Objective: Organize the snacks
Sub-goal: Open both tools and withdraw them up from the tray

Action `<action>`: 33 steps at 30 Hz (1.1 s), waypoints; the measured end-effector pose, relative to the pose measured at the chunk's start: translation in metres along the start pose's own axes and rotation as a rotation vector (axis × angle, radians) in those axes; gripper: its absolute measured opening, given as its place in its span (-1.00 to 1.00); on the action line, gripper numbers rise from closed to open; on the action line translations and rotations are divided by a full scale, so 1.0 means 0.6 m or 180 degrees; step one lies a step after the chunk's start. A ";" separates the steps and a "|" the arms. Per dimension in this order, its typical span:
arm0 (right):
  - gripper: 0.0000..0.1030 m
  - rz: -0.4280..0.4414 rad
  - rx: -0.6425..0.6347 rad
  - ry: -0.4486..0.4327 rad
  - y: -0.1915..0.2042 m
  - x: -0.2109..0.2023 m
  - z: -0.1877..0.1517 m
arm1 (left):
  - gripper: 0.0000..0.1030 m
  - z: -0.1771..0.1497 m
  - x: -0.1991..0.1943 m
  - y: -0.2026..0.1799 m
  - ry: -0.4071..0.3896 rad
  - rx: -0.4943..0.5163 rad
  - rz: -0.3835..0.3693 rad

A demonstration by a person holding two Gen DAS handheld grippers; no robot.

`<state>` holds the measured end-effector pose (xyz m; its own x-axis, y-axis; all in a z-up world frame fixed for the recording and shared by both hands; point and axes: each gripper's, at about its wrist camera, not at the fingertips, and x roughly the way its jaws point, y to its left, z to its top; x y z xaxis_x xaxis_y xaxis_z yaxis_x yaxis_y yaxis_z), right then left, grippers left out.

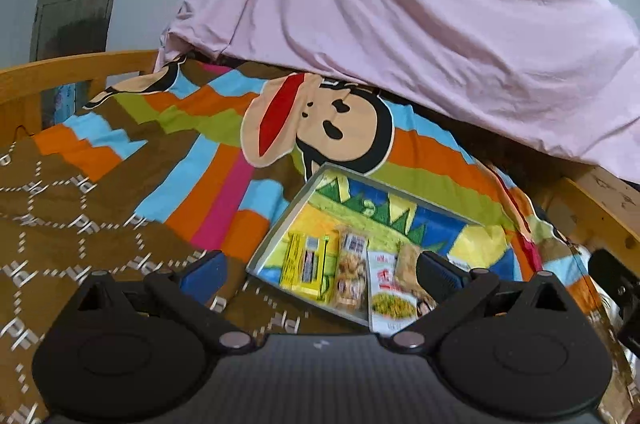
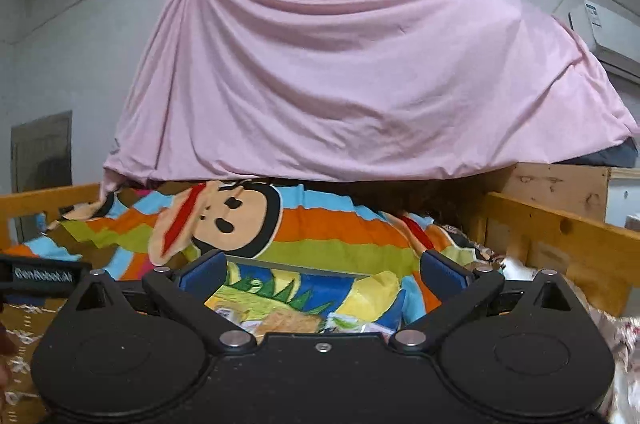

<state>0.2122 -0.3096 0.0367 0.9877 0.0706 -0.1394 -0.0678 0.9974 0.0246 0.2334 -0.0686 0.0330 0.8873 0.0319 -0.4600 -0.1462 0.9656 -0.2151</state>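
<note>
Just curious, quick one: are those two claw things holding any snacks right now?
Left gripper: open, fingers wide, holding nothing.
Right gripper: open, fingers wide, holding nothing.

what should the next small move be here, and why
Probably lower the left gripper toward the white packet that hangs over the tray's near rim and nudge it fully inside. The yellow box and the brown snack pack already lie side by side in the tray, both grippers are open and empty, and the right gripper sees less of the tray.
</note>
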 end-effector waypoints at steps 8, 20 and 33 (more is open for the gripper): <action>0.99 -0.0048 0.0091 0.0200 0.023 -0.099 -0.035 | 0.99 -0.051 -0.081 0.027 -0.0013 0.0147 -0.0059; 0.99 -0.0211 0.0043 0.0679 0.042 -0.153 -0.088 | 0.99 -0.110 -0.108 0.047 0.0204 0.0329 -0.0091; 0.99 -0.0263 -0.0160 0.1263 0.058 -0.110 -0.123 | 0.99 -0.139 -0.065 0.060 0.0693 0.0551 0.0347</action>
<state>0.1346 -0.2783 -0.0261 0.8598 -0.0193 -0.5103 -0.0071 0.9987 -0.0496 0.1569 -0.0564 -0.0290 0.7530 0.0996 -0.6504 -0.1421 0.9898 -0.0129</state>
